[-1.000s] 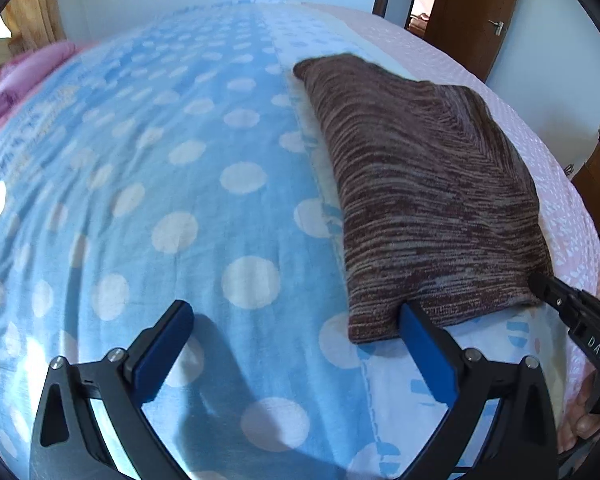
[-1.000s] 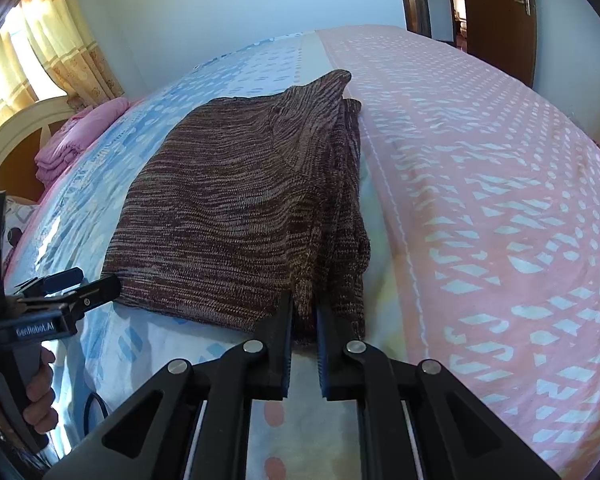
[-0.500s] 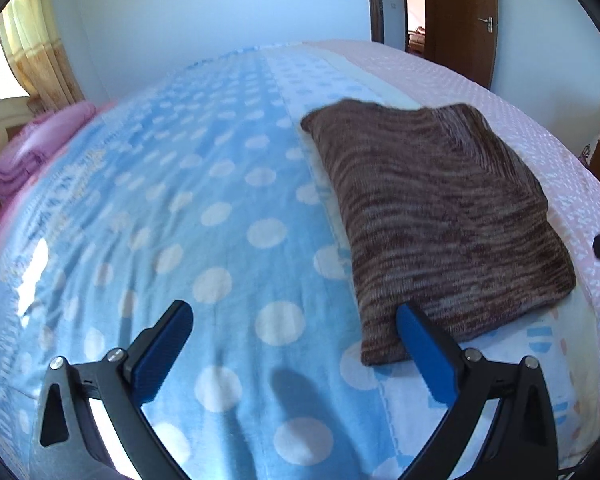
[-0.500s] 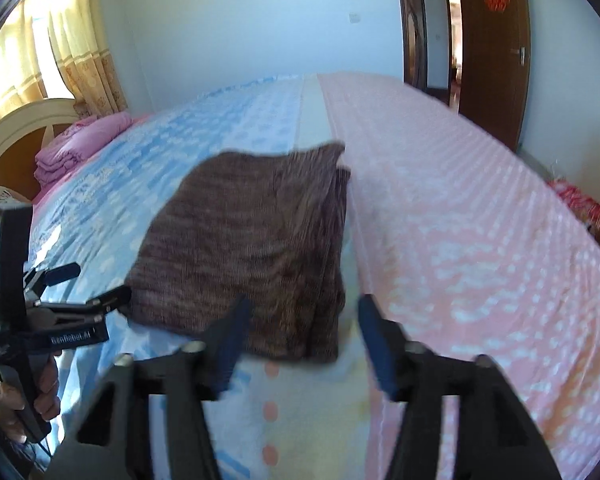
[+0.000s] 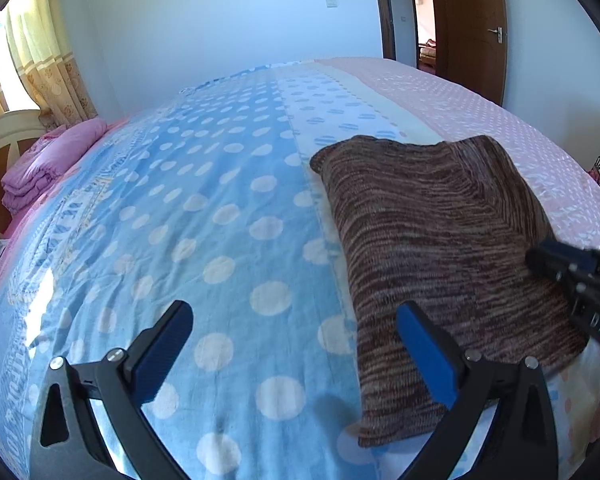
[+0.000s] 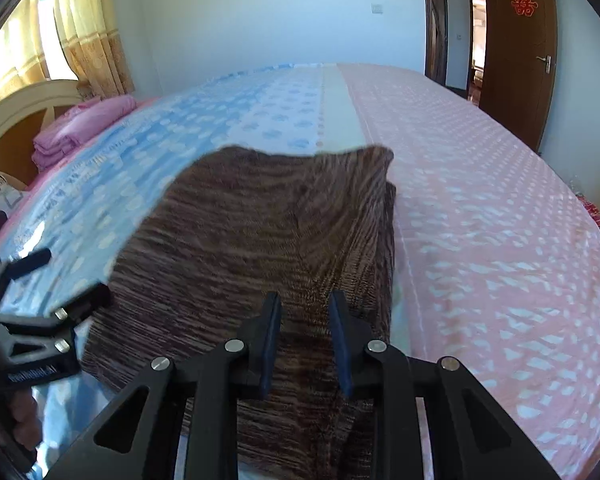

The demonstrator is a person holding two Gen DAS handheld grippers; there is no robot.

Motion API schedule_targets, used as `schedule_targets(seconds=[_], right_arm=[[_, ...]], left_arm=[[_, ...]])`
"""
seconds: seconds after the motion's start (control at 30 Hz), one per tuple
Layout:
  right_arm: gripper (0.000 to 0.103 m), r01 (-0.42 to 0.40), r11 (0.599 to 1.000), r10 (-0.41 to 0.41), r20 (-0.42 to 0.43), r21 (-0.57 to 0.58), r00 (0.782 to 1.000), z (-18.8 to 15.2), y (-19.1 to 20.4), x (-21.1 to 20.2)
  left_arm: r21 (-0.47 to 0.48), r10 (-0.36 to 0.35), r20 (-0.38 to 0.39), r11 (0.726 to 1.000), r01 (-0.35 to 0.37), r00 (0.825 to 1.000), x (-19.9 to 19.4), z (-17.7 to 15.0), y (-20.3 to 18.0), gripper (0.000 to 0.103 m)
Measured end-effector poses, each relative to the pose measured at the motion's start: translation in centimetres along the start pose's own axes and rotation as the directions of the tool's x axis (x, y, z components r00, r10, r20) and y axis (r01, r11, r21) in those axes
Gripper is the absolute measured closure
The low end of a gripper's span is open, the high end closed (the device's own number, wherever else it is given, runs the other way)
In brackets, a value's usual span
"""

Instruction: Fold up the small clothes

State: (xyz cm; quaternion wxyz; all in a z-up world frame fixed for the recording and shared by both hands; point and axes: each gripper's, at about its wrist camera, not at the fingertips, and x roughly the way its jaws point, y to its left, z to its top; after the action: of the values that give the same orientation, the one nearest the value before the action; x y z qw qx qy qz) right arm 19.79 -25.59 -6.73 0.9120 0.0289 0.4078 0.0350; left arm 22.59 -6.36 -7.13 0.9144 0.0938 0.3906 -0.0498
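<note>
Right wrist view first: the right gripper (image 6: 305, 340) sits low over the near end of the brown knit sweater (image 6: 260, 240), its two fingers parted only a narrow way, cloth showing in the gap between them. Whether the pads are pressing into the knit or just hovering over it cannot be told, the picture is smeared. Nothing looks pinched.

Outward from those fingers, the sweater runs straight ahead, away from the person. Its long axis lines up with the gripper's own pointing direction, near edge under the claw, far edge up toward the middle of the bed (image 6: 480, 200). A stacked fold shows along its right side, beside the pink half of the bedcover.

Over to the left wrist view: the left gripper (image 5: 296, 344) is spread wide and holds nothing. It hangs above the blue polka-dot half of the bedcover (image 5: 180, 220), and only its right-hand finger overlaps the sweater's (image 5: 440, 248) left near corner. The bulk of the garment lies off to its right.

So the right gripper is the nearer one, sitting on the garment's centre line; the left would have to shift right to match it. Judging by the tidy rectangle, the fold looks well along, and any next lift or smoothing would likely run along that long axis.

A folded pink blanket (image 5: 40, 168) rests far left by the headboard.
</note>
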Motion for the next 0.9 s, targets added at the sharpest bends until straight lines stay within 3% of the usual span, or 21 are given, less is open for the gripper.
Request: schedule_targets(seconds=[0.2,0.3,0.4,0.5,0.73,0.8,0.9], right_arm=[[0.077,-0.02,0.999,0.02,-0.017,-0.03,1.0,-0.3,-0.1,-0.9],[0.073,-0.062,0.997,0.055,0.107,0.055,0.993,1.0,-2.1,-3.6],[0.026,-0.123,0.975,0.088,0.186,0.187,0.979,2.6,-5.4,-4.7],[0.026,-0.16,0.958,0.122,0.164,0.239,0.979,4.1,-7.1,-3.0],[0.026,-0.132,0.951,0.124,0.044,0.278,0.991,5.9,-8.0,3.9],[0.026,-0.113,0.956,0.114,0.012,0.27,0.993,6.2,-7.8,5.8],[0.026,-0.079,0.965,0.086,-0.018,0.248,0.996,6.1,-7.7,7.5]], left_arm=[[-0.001,-0.006,-0.007,1.0,0.006,1.0,1.3,1.0,-0.4,0.0],[-0.01,-0.051,0.0,0.999,0.051,0.999,1.5,1.8,-0.1,0.0],[-0.097,-0.154,-0.011,0.984,0.152,0.988,2.2,3.3,1.1,0.0],[-0.221,-0.266,-0.042,0.942,0.251,0.963,4.4,4.9,2.0,0.0],[-0.397,-0.394,-0.137,0.862,0.314,0.909,10.4,6.2,1.5,0.0],[-0.376,-0.371,-0.133,0.877,0.299,0.919,10.7,6.4,0.9,0.0],[-0.294,-0.312,-0.147,0.92,0.259,0.939,11.0,6.5,-0.5,0.0]])
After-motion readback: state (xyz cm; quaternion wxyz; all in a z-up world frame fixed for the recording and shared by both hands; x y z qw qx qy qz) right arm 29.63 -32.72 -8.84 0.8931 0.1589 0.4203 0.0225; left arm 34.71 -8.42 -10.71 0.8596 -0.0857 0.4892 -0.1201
